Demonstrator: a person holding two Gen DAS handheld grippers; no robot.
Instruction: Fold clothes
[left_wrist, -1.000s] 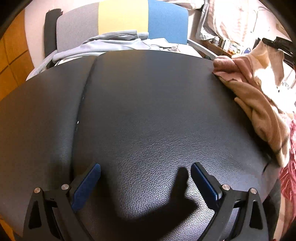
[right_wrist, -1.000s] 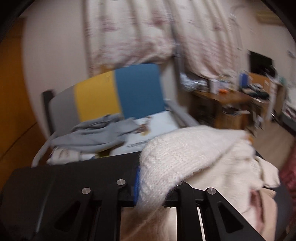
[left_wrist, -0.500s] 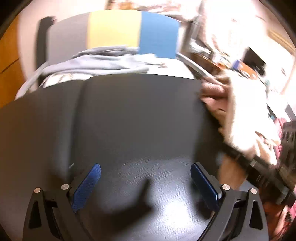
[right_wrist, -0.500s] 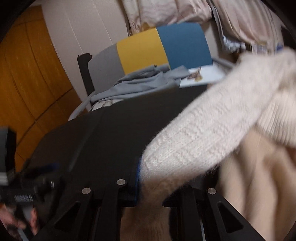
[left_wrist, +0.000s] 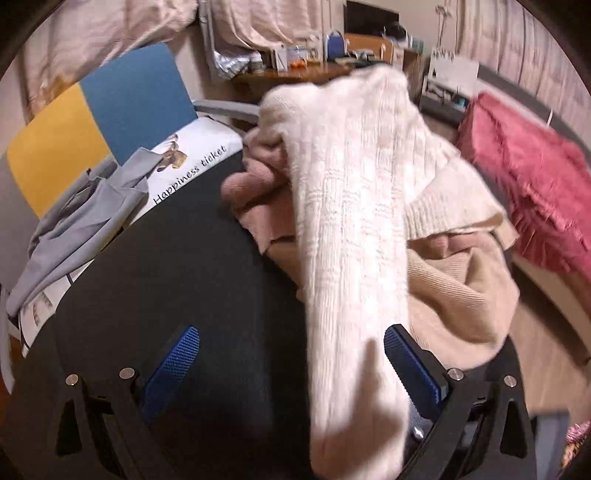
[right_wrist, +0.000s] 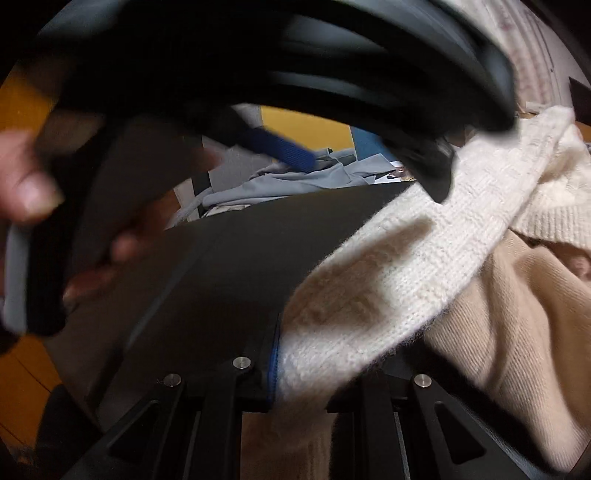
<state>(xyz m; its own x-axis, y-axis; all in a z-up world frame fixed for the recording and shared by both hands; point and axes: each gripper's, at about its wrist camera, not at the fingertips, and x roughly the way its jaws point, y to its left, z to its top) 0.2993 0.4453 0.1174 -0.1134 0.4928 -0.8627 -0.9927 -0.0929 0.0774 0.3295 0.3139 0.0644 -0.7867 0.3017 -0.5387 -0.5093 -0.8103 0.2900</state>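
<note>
A cream knit sweater (left_wrist: 351, 206) lies on the clothes pile at the right of the black padded table (left_wrist: 177, 266). Its sleeve hangs down between the jaws of my left gripper (left_wrist: 291, 365), close to the right blue pad (left_wrist: 410, 365). The jaws stand wide apart and neither pad presses on it. In the right wrist view my right gripper (right_wrist: 306, 373) is shut on the same cream sleeve (right_wrist: 388, 266). The left gripper hangs blurred just above, with one blue pad (right_wrist: 286, 149) showing and a hand (right_wrist: 29, 184) on its handle.
A beige garment (left_wrist: 458, 295) and a pink one (left_wrist: 258, 177) lie under the cream sweater. A red fringed cloth (left_wrist: 528, 177) is farther right. Behind the table a chair with a yellow and blue back (left_wrist: 122, 103) holds a grey garment (left_wrist: 81, 221).
My left gripper swung from the bare table over to the pile, rolling as it went, and now straddles the sleeve. The right gripper came down with the sleeve still held.
</note>
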